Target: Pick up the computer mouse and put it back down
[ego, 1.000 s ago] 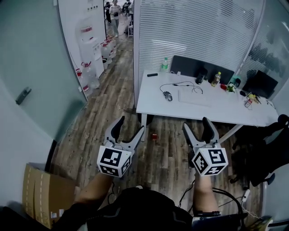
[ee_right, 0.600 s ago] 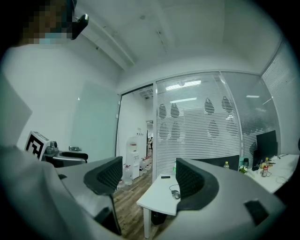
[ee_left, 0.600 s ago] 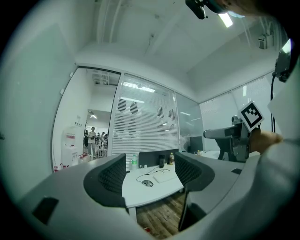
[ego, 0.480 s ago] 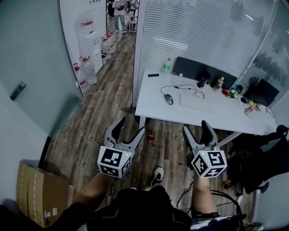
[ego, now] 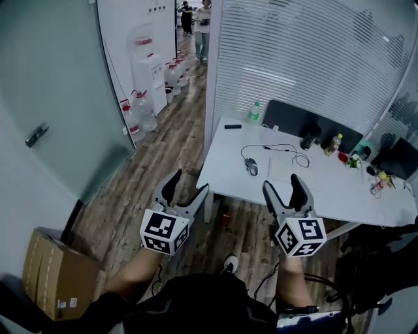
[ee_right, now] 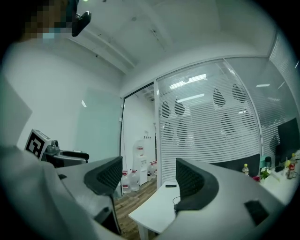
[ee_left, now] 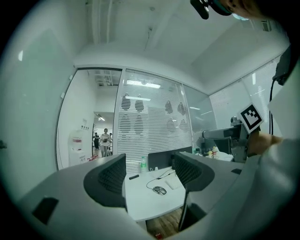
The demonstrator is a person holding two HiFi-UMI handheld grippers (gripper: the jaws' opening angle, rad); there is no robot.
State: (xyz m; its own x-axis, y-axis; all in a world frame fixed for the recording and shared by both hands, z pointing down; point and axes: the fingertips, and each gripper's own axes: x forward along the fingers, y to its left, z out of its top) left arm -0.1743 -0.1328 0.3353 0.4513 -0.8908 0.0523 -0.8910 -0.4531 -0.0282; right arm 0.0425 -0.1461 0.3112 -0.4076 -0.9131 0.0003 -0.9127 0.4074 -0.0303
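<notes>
A dark computer mouse (ego: 252, 167) with a black cable lies on the white table (ego: 228, 176), next to a white pad (ego: 282, 169). In the left gripper view the mouse (ee_left: 160, 190) shows far off between the jaws. My left gripper (ego: 186, 184) is held open over the wooden floor, well short of the table's near edge. My right gripper (ego: 283, 185) is open too, level with the table's front edge, nothing between its fingers. In the right gripper view the table (ee_right: 154, 211) shows ahead, the mouse hidden by a jaw.
Bottles, a dark case and small items sit at the table's back and right (ego: 336, 143). A slatted glass wall (ego: 307, 59) stands behind. Water jugs (ego: 140, 111) line the corridor at left. A cardboard box (ego: 55, 277) lies at lower left. People stand far down the corridor (ego: 199, 19).
The table and mouse have drawn nearer and lower in the head view as I walk forward. Both grippers stay open in the same pose.
</notes>
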